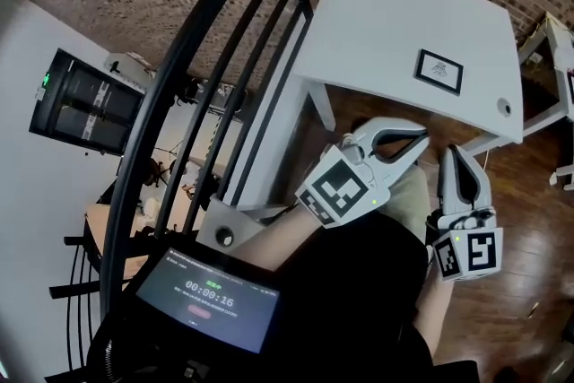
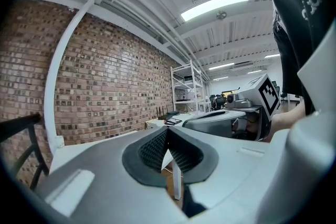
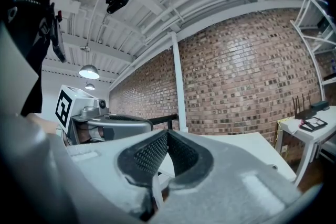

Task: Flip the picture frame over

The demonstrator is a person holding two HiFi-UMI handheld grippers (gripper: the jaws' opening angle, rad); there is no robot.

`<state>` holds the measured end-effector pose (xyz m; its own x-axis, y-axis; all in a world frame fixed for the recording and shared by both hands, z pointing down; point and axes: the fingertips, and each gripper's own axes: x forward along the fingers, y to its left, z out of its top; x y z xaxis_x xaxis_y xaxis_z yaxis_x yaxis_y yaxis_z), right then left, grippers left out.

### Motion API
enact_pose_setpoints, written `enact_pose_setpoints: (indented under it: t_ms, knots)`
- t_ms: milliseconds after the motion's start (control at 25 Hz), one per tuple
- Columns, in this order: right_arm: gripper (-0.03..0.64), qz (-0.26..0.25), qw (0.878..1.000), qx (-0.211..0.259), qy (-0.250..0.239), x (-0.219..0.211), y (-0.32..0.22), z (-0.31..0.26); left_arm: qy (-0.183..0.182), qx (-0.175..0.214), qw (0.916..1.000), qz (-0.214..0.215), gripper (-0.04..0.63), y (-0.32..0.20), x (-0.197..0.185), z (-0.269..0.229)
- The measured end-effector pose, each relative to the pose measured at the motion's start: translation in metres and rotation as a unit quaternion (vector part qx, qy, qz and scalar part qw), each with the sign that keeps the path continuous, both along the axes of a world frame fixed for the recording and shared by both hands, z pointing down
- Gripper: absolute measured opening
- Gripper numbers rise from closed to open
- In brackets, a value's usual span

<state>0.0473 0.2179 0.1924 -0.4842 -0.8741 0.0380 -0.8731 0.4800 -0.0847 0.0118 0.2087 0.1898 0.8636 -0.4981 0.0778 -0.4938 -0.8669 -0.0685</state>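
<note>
A small black picture frame (image 1: 439, 70) lies flat, picture side up, near the right end of a white table (image 1: 386, 22). Both grippers hover short of the table's near edge, over the floor, and touch nothing. My left gripper (image 1: 422, 137) points toward the table with its jaws closed tip to tip and nothing between them (image 2: 167, 131). My right gripper (image 1: 451, 152) sits just to its right, also shut and empty (image 3: 167, 132). Neither gripper view shows the frame; both show only the table's white top (image 3: 247, 141).
A black stair railing (image 1: 224, 58) runs along the left of the table. A dark screen showing a timer (image 1: 211, 296) sits at the lower left. Another white table (image 1: 560, 40) stands at the far right on the wooden floor (image 1: 529, 229). A brick wall (image 3: 236, 71) lies behind.
</note>
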Motion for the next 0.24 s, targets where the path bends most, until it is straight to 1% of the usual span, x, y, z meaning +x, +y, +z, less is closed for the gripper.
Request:
enact_pose_setpoints:
  t_ms: [240]
  knots:
    - [-0.008,-0.007,1.0,-0.003,-0.003,-0.0038,-0.0027,0.0033,-0.006,-0.001,1.0,-0.001,0.015,-0.0027,-0.0004,0.0007]
